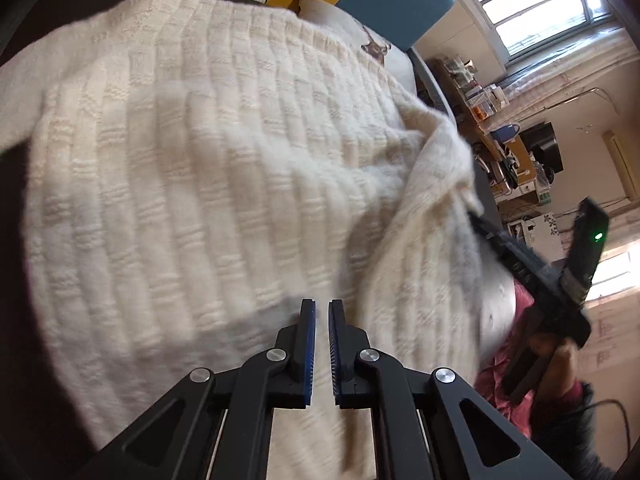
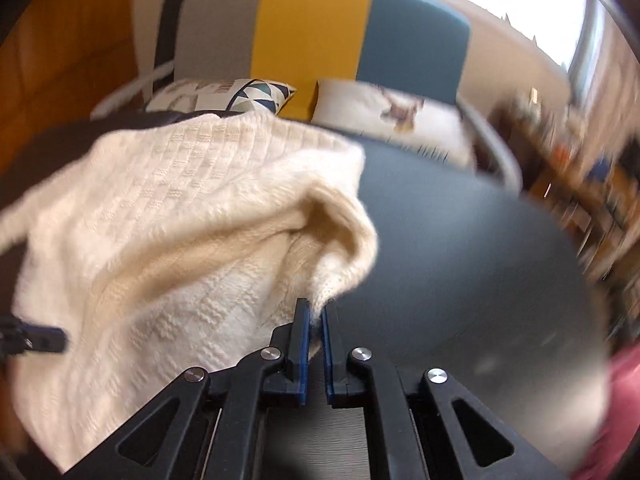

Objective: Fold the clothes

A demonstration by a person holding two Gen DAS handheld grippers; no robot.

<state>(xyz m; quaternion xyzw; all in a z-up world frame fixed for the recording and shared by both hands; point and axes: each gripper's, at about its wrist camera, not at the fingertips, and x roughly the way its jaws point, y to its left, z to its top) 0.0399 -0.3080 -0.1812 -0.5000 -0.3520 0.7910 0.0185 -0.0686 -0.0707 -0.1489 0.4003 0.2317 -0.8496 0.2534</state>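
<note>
A cream knitted sweater (image 1: 208,168) lies spread over a dark seat (image 2: 460,248). In the left wrist view my left gripper (image 1: 322,308) hovers low over the sweater's near part. Its blue pads stand almost together, and no fold shows between them. My right gripper (image 2: 316,308) is shut on a corner of the sweater (image 2: 332,280) and holds that flap lifted and curled over the body of the garment. The left wrist view shows the right gripper (image 1: 476,218) at the right, its tips buried in the raised flap. The left gripper's finger (image 2: 44,338) shows at the far left of the right wrist view.
Behind the sweater stands a backrest with grey, yellow (image 2: 308,28) and blue (image 2: 412,36) panels, with two printed cushions (image 2: 224,96) against it. A cluttered desk (image 1: 508,148) and a window (image 1: 532,4) lie to the right. A hand in a pink sleeve (image 1: 520,380) holds the right gripper.
</note>
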